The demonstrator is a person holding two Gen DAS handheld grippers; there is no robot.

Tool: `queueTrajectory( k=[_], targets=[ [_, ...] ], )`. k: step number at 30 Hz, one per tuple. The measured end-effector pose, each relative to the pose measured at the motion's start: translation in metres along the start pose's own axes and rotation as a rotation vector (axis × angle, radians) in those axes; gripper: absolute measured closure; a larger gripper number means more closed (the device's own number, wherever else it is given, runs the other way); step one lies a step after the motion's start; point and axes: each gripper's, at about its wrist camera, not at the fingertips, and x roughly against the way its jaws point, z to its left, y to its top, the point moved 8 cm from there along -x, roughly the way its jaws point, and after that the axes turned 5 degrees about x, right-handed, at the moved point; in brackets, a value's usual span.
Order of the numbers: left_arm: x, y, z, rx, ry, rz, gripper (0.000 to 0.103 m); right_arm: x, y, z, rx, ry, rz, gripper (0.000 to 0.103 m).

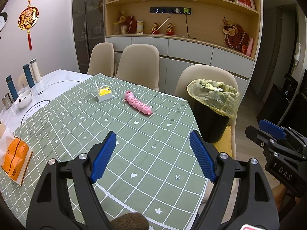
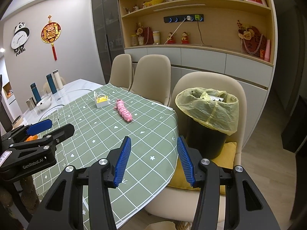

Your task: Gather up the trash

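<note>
Ahead of both jaws: a table under a green checked cloth [image 1: 119, 134], with a lined bin [image 2: 207, 126] to the right of it.
Left gripper [image 1: 153, 153]: jaws spread wide, nothing between them, held over the near part of the cloth.
Right gripper [image 2: 153, 159]: jaws spread, nothing held, poised over the table's near right edge, the bin just beyond its right finger.
Items on the cloth: a pink caterpillar toy [image 1: 138, 103] well ahead of the left jaws; a small white box with yellow inside [image 1: 104, 94] just beyond and left of it; an orange packet [image 1: 15, 163] far left of the left jaws.
Bin: black, stands on a chair seat, yellow liner [image 2: 211, 107] folded over its rim; some scraps lie inside, kind unclear.
Bowl [image 1: 24, 98]: white, on bare marble past the cloth, dark bits in it.
Step in hand: judged as between picks; whether collecting is under way or nearly over cannot be settled.
Next move: any pick demands a forward reach, then a carry right to the bin mouth.
</note>
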Motion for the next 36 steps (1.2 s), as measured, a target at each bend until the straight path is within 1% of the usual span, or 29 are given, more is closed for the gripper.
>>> queueTrajectory(
  k=[36],
  targets=[
    [0.000, -0.003, -0.010, -0.004, -0.016, 0.002, 0.028, 0.004, -0.001, -0.004, -0.006, -0.021, -0.011, 0.056]
  ],
)
